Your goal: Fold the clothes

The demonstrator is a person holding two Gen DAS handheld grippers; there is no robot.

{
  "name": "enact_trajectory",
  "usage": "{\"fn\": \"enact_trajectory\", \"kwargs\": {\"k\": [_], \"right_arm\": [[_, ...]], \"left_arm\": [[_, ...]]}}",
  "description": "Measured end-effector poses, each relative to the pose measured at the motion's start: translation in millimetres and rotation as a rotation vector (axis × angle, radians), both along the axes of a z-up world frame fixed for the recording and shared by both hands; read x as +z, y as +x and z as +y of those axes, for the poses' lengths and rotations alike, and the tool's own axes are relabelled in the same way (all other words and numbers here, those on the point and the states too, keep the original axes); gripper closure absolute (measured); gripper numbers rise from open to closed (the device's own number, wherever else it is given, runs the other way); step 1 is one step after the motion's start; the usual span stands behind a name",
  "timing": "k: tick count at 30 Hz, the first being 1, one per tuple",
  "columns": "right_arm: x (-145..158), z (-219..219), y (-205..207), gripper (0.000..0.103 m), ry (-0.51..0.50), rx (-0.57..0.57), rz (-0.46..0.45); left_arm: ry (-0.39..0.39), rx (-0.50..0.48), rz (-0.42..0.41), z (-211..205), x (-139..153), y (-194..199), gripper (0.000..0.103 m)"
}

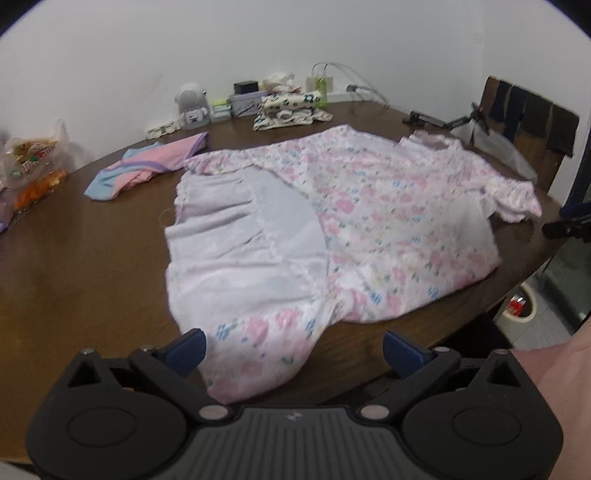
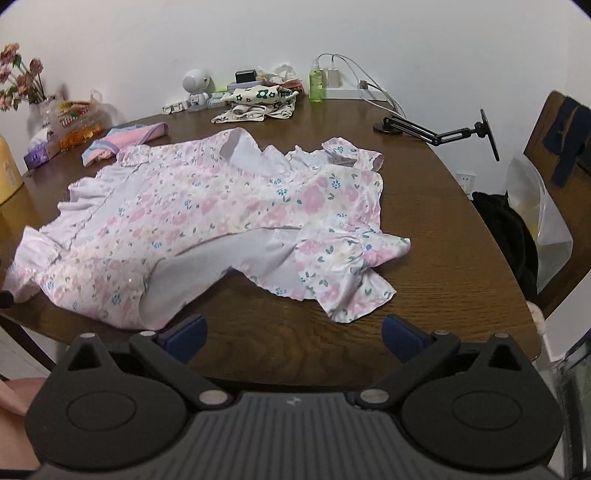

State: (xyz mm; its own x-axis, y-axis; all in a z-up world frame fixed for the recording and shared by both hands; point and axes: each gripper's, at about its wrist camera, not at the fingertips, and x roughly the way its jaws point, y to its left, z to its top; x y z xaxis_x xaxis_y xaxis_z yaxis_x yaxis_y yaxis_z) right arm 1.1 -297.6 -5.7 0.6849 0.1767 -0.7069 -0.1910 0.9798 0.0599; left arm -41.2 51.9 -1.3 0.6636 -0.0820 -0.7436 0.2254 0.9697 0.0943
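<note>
White wall; wooden table; chair

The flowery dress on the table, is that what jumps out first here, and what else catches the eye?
Yes: the pink floral dress sprawls across the middle of the dark wooden table, partly folded so its pale lining shows. Behind it lie a pink and blue garment and a folded cream flower-print bundle near the wall. In front, both claws, left and right, gape open, holding nothing.

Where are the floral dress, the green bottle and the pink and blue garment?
floral dress (image 2: 221, 206): right wrist view, middle of its printed front.
green bottle (image 2: 316, 85): right wrist view, its body.
pink and blue garment (image 1: 155, 162): left wrist view, its pink part.
</note>
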Motion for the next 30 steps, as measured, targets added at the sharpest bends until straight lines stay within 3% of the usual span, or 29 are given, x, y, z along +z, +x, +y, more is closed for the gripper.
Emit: {"fn": "enact_trajectory", "kwargs": {"k": [6,11,13,15,18,20,25,30], "right_arm": [[-4,-1,0,0.0,-0.047,0.004,-0.014],[-4,4,-1,0.001,-0.237,0.091,-0.087],[-3,5,1,0.006,-0.311,0.143,-0.099],[-4,5,6,0.023,-0.344,0.191,-0.082],[-7,4,14,0.038,-0.381,0.249,-0.053],[-12,3,20,0.039,-0.404,0.28,-0.035],[-17,5,30,0.043,-0.451,0.356,-0.047],[-16,6,42,0.068,-0.42,0.39,-0.024]], "left_arm": [[0.049,-0.003,0.014,-10,-6,-1,0.004],[0.11,-0.046,0.046,-23,-10,3,0.018],[0.134,-0.059,0.053,-28,-13,6,0.02],[0.162,-0.073,0.06,-33,-16,9,0.024],[0.161,-0.069,0.066,-36,-19,16,0.034],[0.169,-0.058,0.066,-36,-18,20,0.042],[0.174,-0.05,0.072,-34,-17,26,0.046],[0.142,-0.046,0.084,-28,-16,32,0.06]]}}
